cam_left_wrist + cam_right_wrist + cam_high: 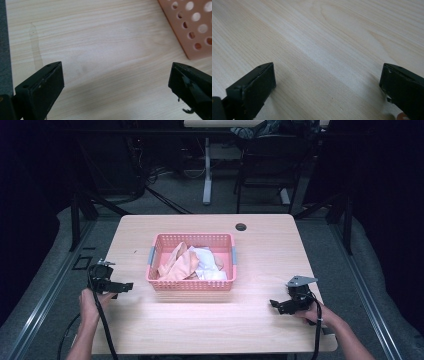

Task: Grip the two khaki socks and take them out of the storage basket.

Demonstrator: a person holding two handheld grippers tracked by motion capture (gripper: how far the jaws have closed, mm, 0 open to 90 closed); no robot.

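A pink perforated basket [191,283] stands in the middle of the light wooden table [260,255]. Crumpled peach cloth [178,265] and white cloth [206,262] lie inside it. My left gripper [125,286] rests low at the table's left edge, left of the basket, held by a hand. In the left gripper view it [116,82] is open, nothing between its jaws, with a basket corner [192,27] at the upper right. My right gripper [276,304] sits at the front right of the table. In the right gripper view it [327,82] is open over bare wood.
A round cable hole [241,226] is at the table's far edge. Grey floor and metal rails run along both sides. A desk leg [207,165] and a chair stand beyond the table. Black cables trail from both grippers toward the near edge.
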